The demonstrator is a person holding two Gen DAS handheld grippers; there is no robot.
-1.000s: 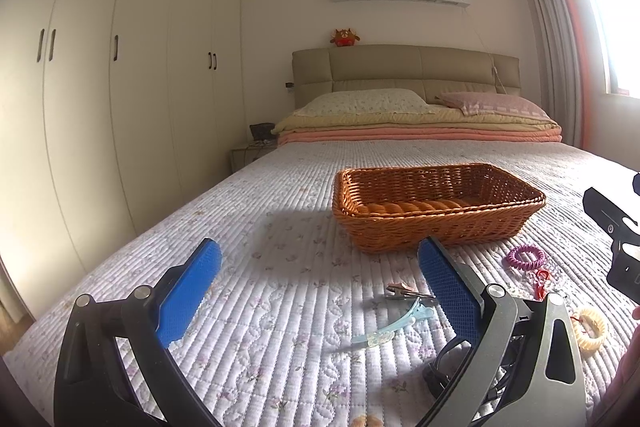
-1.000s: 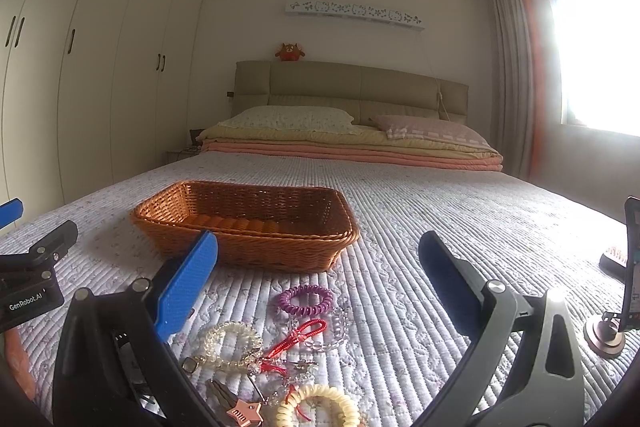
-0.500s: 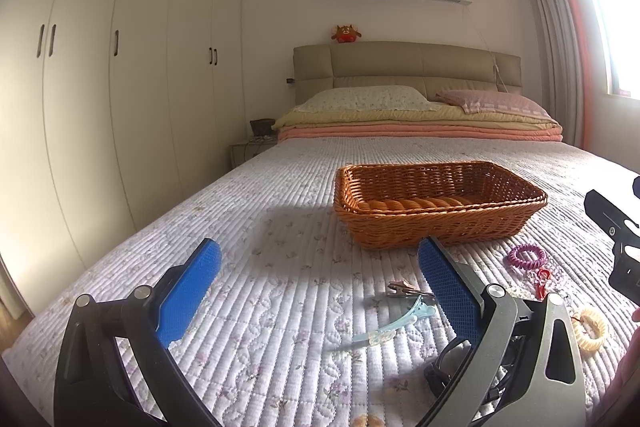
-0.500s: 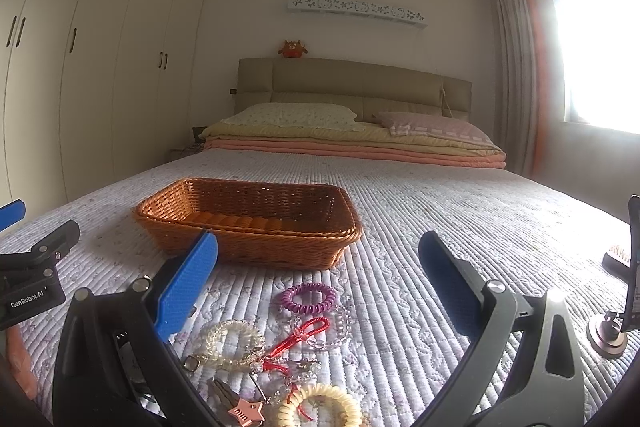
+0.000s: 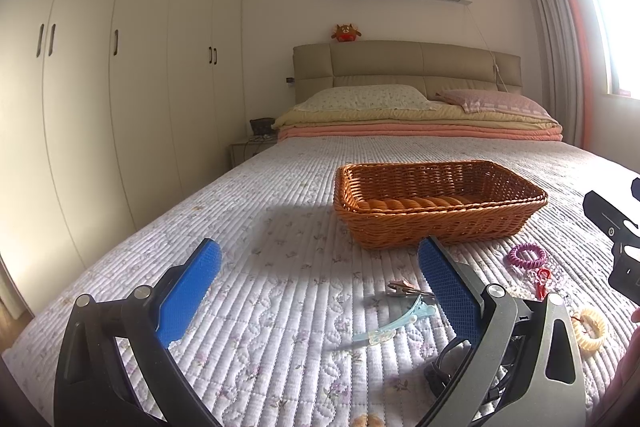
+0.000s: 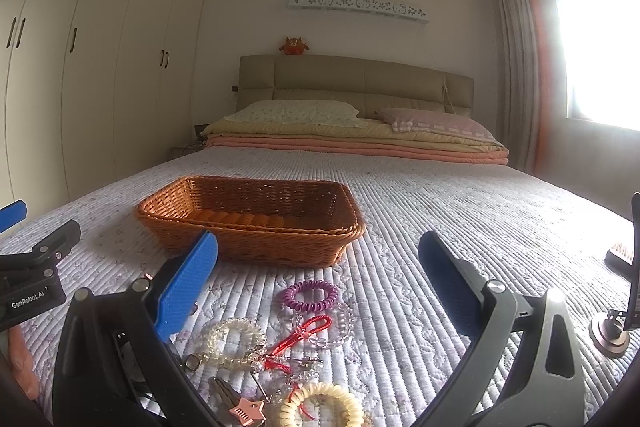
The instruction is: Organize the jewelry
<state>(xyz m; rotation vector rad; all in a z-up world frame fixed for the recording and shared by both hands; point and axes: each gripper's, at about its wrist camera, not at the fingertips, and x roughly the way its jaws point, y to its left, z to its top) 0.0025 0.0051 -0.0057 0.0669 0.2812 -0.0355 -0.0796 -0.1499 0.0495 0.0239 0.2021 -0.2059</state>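
1. Your left gripper (image 5: 318, 283) hovers above the quilted bedspread (image 5: 280, 239) with its two blue-padded jaws spread wide and nothing between them.
2. Your right gripper (image 6: 318, 279) is the same: jaws wide apart, holding nothing, with the jewelry pile directly below and between the fingers.
3. One woven wicker basket (image 6: 252, 223) sits on the bedspread just beyond both grippers; in the part of its inside that shows you can see only the woven bottom.
4. Count the coil bands in the right wrist view — three: one purple spiral hair tie (image 6: 310, 295) nearest the basket, one pale translucent coil bracelet (image 6: 232, 341) to its left, and one cream coil bracelet (image 6: 322, 409) at the bottom edge.
5. One red cord loop (image 6: 308, 331) lies between the purple tie and the cream coil, over a clear bead bracelet (image 6: 340, 323).
6. One pink star charm (image 6: 246, 411) lies just left of the cream coil.
7. In the left wrist view, one light blue hair clip (image 5: 394, 323) lies beside your right finger pad — and one smaller metal clip (image 5: 404, 289) lies just beyond it.
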